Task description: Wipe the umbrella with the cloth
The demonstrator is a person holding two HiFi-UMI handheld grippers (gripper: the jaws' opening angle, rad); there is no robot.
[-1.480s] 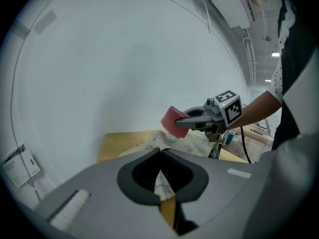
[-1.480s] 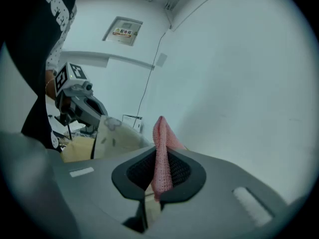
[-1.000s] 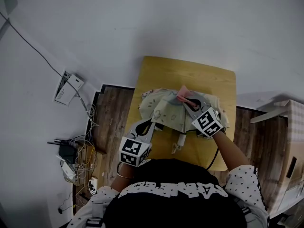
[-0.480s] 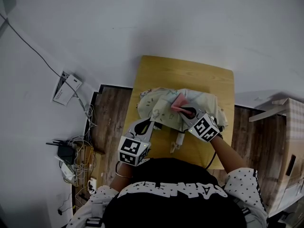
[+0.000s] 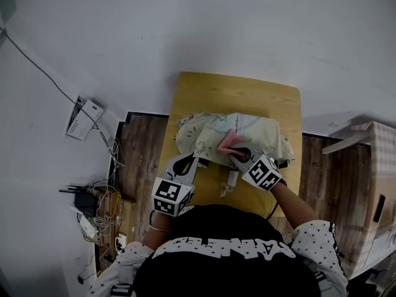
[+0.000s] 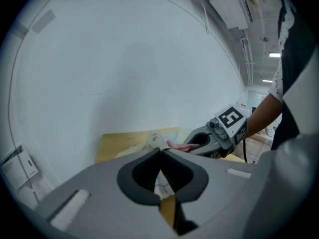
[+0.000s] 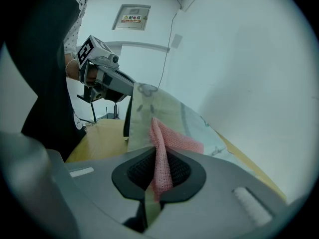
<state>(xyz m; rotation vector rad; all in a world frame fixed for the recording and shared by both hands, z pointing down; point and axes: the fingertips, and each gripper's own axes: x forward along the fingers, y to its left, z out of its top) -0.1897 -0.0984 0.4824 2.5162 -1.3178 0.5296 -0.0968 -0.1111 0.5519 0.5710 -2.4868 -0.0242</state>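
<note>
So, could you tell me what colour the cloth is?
Pink cloth, clearest in the right gripper view.

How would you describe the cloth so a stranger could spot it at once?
On the wooden table lies a pale, patterned umbrella. On its canopy, pinched in the right gripper, is the cloth: small, textured, the only pink thing there.
</note>
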